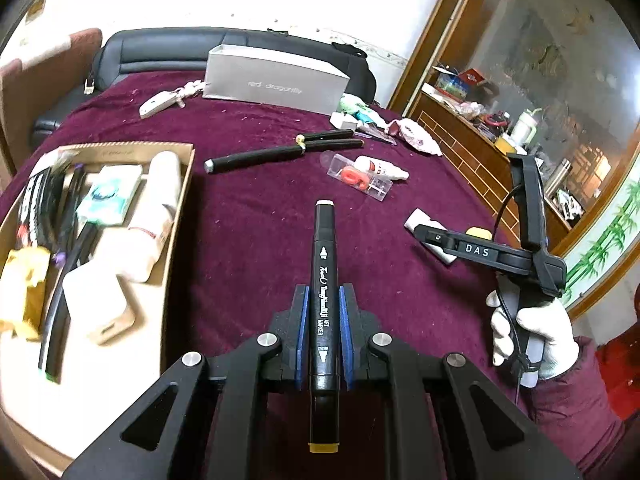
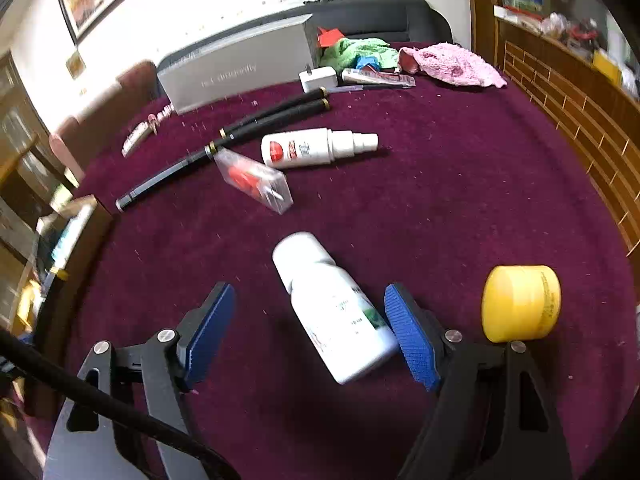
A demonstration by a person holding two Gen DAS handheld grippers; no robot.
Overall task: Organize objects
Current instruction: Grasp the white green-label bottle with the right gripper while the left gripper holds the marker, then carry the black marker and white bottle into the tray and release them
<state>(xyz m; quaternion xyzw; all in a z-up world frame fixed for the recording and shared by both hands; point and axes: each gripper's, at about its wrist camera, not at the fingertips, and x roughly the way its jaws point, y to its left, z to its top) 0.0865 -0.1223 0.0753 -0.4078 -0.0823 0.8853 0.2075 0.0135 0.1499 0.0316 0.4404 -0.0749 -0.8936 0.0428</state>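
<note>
Maroon tablecloth [image 2: 460, 184]: left claw [image 1: 323, 332] clamped on marker [image 1: 323, 280], right claw [image 2: 310, 332] apart astride white bottle [image 2: 332, 304].

The cardboard box [image 1: 182, 200] sits left of the rods [image 1: 280, 152], with the spray bottle [image 1: 380, 168] on their right.

Bare maroon cloth [image 1: 248, 240] lies open between the cardboard box [image 1: 176, 216] and the clear case [image 1: 360, 178].
</note>
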